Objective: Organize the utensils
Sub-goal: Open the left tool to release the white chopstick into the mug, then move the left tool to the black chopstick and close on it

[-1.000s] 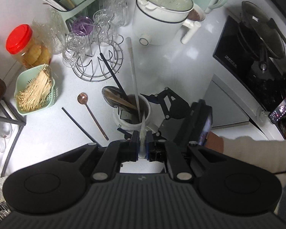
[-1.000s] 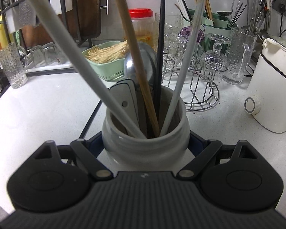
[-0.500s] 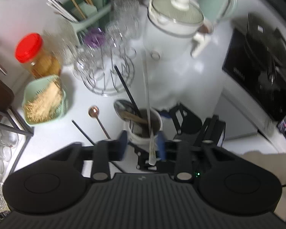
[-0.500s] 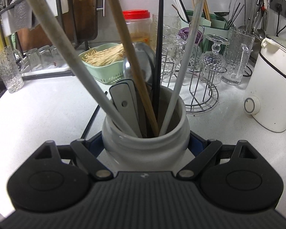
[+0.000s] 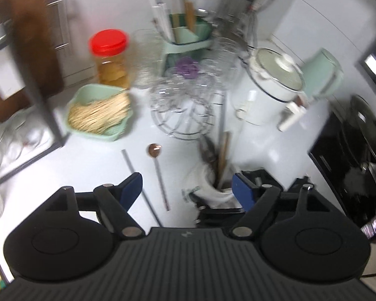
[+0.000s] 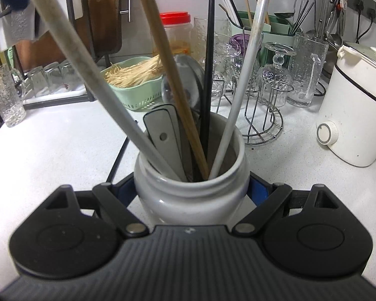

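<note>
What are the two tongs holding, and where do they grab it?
The right tongs squeeze the white jar of utensils by its sides, just below the neck. The left tongs are opening and hold nothing.

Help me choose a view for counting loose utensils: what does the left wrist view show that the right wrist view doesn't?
Only the left wrist view shows the copper spoon lying loose on the counter, the black stove, and the left gripper, its jaws opening with nothing held.

Only the right wrist view shows the right gripper shut on the white jar and the jar's contents clearly.

Both show the jar, the dark chopstick on the counter, the red-lidded jar and the green basket.
</note>
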`<action>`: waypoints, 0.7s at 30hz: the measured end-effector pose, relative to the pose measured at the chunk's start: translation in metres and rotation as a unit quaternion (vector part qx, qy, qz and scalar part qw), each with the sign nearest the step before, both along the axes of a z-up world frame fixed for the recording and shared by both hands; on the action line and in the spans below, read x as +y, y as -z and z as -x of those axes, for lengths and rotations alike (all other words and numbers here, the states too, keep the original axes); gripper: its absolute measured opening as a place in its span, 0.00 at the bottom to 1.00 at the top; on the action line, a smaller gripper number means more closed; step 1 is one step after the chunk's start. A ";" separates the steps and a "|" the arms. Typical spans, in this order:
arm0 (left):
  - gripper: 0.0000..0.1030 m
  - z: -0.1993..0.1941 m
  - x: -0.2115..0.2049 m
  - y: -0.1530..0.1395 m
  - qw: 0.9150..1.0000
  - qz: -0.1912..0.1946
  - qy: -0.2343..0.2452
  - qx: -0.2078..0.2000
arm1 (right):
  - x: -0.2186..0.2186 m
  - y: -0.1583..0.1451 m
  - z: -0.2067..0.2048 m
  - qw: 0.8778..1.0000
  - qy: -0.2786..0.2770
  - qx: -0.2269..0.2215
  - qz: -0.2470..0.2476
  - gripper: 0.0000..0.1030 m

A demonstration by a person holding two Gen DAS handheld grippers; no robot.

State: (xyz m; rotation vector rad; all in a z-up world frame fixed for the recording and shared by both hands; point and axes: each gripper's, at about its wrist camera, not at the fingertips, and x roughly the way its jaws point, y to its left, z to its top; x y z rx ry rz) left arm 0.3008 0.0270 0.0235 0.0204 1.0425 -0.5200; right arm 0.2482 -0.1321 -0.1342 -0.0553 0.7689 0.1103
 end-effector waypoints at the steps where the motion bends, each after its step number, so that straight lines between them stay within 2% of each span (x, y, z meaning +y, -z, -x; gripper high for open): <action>1: 0.80 0.003 0.005 0.003 1.000 -0.001 -0.010 -0.003 | 0.000 0.000 -0.001 1.000 0.000 0.001 0.000 0.88; 10: 0.84 0.026 0.042 0.037 0.996 0.009 -0.077 -0.037 | 0.000 0.000 -0.001 1.000 0.004 0.005 -0.002 0.88; 13: 0.84 0.034 0.052 0.052 0.994 0.026 -0.101 -0.044 | 0.000 0.000 -0.001 1.000 0.003 0.004 -0.001 0.88; 16: 0.85 0.039 0.059 0.069 0.990 0.043 -0.127 -0.047 | 0.000 0.001 0.000 1.000 0.001 0.001 0.001 0.88; 21: 0.85 0.043 0.063 0.105 0.987 0.046 -0.149 -0.046 | 0.000 0.001 -0.001 1.000 -0.003 0.001 0.003 0.89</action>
